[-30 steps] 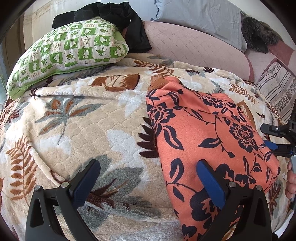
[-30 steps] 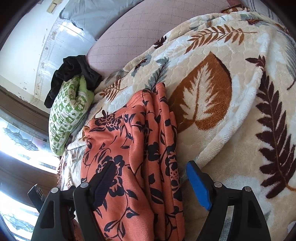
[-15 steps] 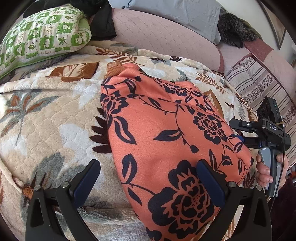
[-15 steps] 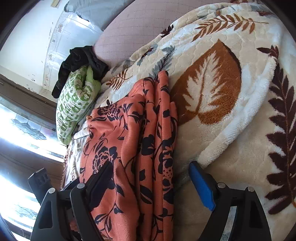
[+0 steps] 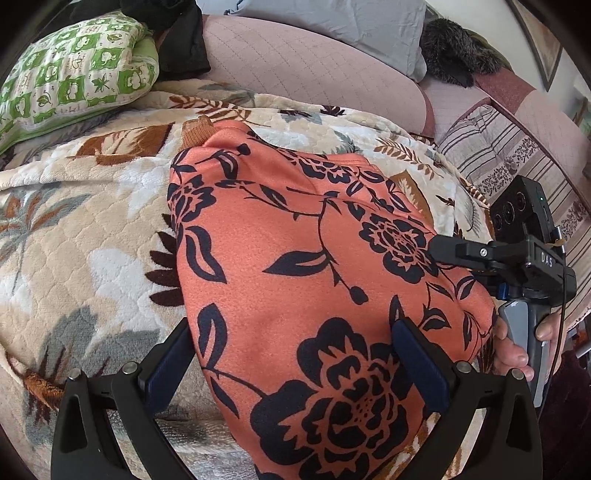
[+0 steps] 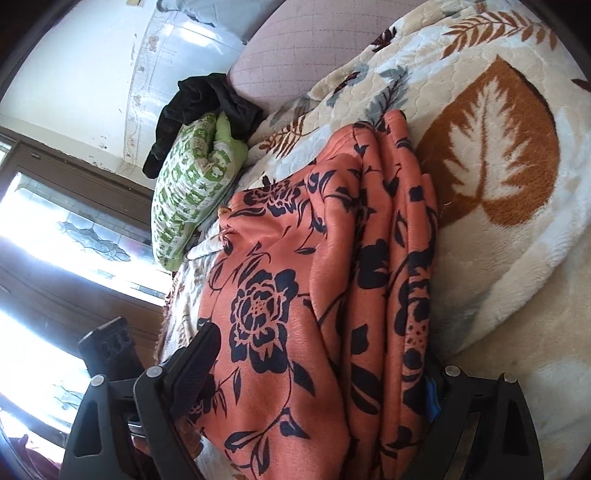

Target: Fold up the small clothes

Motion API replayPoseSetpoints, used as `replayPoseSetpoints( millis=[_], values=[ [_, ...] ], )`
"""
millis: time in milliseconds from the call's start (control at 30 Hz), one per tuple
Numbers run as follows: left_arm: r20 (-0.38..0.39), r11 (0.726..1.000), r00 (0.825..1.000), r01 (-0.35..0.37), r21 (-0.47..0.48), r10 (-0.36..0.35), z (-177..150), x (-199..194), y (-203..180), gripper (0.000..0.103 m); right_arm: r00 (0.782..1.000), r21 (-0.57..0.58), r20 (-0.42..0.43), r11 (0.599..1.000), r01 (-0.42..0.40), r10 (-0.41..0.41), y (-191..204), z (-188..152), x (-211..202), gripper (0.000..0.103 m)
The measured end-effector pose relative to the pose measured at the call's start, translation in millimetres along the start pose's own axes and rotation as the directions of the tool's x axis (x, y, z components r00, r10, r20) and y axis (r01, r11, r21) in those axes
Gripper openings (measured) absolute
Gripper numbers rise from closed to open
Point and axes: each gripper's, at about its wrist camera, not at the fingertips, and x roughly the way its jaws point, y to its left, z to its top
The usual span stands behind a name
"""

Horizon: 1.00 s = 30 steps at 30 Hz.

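Observation:
An orange garment with black flowers (image 5: 295,266) lies folded on a leaf-patterned blanket (image 5: 85,229). My left gripper (image 5: 295,369) is open, its fingers straddling the garment's near end. My right gripper (image 6: 317,373) is open too, its fingers either side of the garment's stacked folds (image 6: 391,258) at the right edge. The right gripper also shows in the left wrist view (image 5: 517,266), held in a hand at the garment's right side. A brown ribbed cuff (image 5: 197,131) sticks out at the garment's far end.
A green and white pillow (image 5: 74,81) lies at the far left with black clothing (image 5: 181,40) behind it. A pink quilted headboard cushion (image 5: 303,70), a grey pillow (image 5: 351,26) and striped bedding (image 5: 517,162) lie beyond. A window (image 6: 55,236) is at the left.
Both grippers have moved forward onto the garment, which now fills the space between each pair of fingers. The left view has shifted right toward the garment.

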Motion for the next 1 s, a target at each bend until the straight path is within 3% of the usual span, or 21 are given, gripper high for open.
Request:
replayPoseSetpoints(
  millis=[100,333,533,800,1000],
  values=[
    [0.002,1.000,1.000,-0.007,0.007,0.007,0.4,-0.5,-1.5,0.103,0.999,-0.035,0.010,0.998,0.051,-0.051,8.1,-3.3,3.7,0.089],
    [0.008,1.000,1.000,-0.028,0.014,0.028,0.8,-3.6,-5.2,0.103,0.992,-0.014,0.080,0.995,0.096,-0.094,9.0,-12.7,-6.9,0.054],
    [-0.001,0.999,0.999,-0.045,0.012,0.045,0.0,0.1,-6.6,0.103,0.992,0.004,0.084,0.995,0.099,-0.099,4.4,-17.6,-6.2,0.053],
    [-0.037,0.998,0.999,0.034,-0.053,-0.036,-0.9,8.2,1.9,0.102,0.991,0.037,0.095,0.995,0.088,-0.091,-1.1,-18.3,-3.5,0.054],
    [0.003,0.999,1.000,-0.011,0.032,0.011,-0.1,-1.5,-7.9,0.076,0.981,-0.010,0.124,0.988,0.153,-0.150,17.5,-21.8,-4.6,0.046]
  ],
)
